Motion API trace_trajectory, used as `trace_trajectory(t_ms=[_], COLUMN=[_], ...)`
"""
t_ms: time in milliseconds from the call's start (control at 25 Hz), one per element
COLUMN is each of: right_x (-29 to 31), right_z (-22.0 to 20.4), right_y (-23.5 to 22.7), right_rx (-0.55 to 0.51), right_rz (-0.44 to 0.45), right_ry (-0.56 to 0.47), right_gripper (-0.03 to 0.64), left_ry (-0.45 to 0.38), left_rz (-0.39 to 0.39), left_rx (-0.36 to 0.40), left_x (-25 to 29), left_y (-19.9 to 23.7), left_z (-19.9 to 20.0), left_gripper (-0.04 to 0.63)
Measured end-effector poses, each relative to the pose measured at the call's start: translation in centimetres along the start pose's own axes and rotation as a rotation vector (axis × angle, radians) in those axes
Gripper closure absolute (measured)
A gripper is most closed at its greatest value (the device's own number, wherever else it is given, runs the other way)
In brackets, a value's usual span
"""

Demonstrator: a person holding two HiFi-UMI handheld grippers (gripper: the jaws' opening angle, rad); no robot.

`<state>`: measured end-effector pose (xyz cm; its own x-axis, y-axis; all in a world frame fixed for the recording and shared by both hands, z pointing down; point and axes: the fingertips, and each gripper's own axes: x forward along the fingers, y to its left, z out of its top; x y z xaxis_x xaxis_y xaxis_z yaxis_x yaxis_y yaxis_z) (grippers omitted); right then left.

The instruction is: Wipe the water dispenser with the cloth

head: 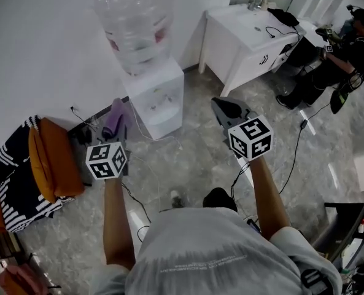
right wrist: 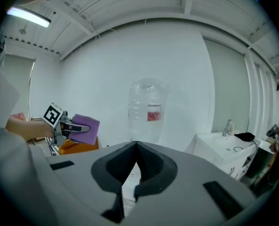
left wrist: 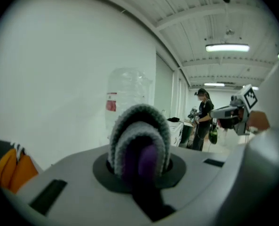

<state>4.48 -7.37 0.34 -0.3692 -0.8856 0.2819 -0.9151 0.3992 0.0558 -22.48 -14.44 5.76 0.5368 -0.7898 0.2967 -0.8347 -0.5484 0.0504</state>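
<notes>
At your far left, a black-and-white striped fabric [head: 10,186] lies against a smooth orange cushion [head: 54,158]. Your left tongs [head: 118,133] pinch the cloth [left wrist: 139,126], which is folded into a rounded hump, fluffy grey loops outside and purple within. You hold it in the air just left of the water dispenser [head: 157,100], not touching it. The dispenser is a boxy white cabinet on the glossy marbled floor [head: 194,165] by the wall, with a clear ribbed bottle [head: 134,23] bearing a red label on top. Your right tongs [right wrist: 136,146] are pressed together at the tips, their dark pads meeting in a peak with nothing between them. Further right stands a white tabletop [head: 240,26] with a metal tap [head: 255,0]. Beyond it is a person [head: 347,51] in dark clothes.
</notes>
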Motion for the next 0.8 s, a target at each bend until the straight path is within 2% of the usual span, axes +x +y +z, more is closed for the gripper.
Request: trace_trajectory(t_ms=[80, 120, 280, 520, 680, 800], right_x=[2.0, 3.1, 6.8, 11.2, 14.0, 16.4], right_z=[-0.4, -0.6, -2.0, -6.2, -9.0, -10.3], right_y=[-0.8, -1.2, -3.5, -7.9, -9.7, -10.7], right_rx=[-0.022, -0.031, -0.025, 0.017, -0.082, -0.117], right_rz=[0.031, 0.049, 0.130, 0.209, 0.252, 0.281], right_ry=[0.025, 0.035, 0.065, 0.130, 0.160, 0.181], right_gripper=[0.609, 0.609, 0.609, 0.609, 0.609, 0.609], left_ry=[0.011, 0.022, 0.080, 0.073, 0.123, 0.145], left_rz=[0.015, 0.039, 0.179, 0.341, 0.472, 0.527], left_rx=[-0.090, -0.107, -0.102, -0.193, -0.195, -0.213], left_x=[1.2, 1.9, 5.0, 9.2, 11.6, 14.1], left_y=[1.0, 1.7, 4.2, 5.9, 6.8, 7.7], left_z=[-1.1, -1.8, -4.1, -7.7, -11.5, -13.8], left_gripper=[0.541, 0.541, 0.541, 0.541, 0.541, 0.541])
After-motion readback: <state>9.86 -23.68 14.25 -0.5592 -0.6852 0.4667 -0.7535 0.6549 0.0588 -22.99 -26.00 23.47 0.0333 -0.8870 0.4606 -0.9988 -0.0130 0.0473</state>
